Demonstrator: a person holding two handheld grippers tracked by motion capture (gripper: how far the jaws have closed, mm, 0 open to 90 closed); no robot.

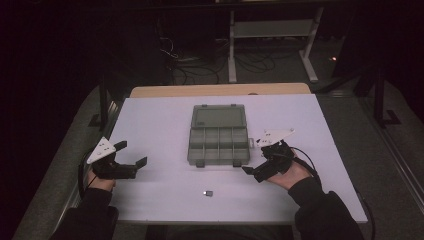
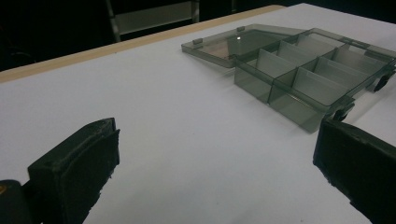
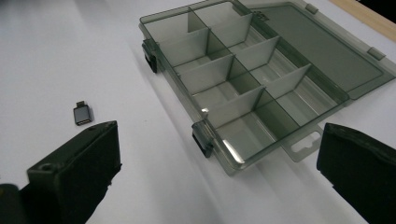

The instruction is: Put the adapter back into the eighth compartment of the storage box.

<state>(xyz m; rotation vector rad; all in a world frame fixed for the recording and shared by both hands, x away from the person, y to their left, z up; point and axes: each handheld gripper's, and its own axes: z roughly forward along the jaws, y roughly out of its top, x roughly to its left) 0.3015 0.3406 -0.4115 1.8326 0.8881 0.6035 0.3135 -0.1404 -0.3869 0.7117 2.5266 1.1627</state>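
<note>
a white tabletop (image 1: 160, 120) in a dark room carries an open plastic box (image 1: 219, 134) and a small adapter (image 1: 208, 193) before it; left gripper (image 1: 131, 153) and right gripper (image 1: 254, 161) gape wide, empty, flanking them.

Dim room, cables (image 1: 200, 65) on floor (image 1: 390, 165)

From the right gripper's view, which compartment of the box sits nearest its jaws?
The corner compartment of the organizer box, beside the hang tab and front latch.
</note>
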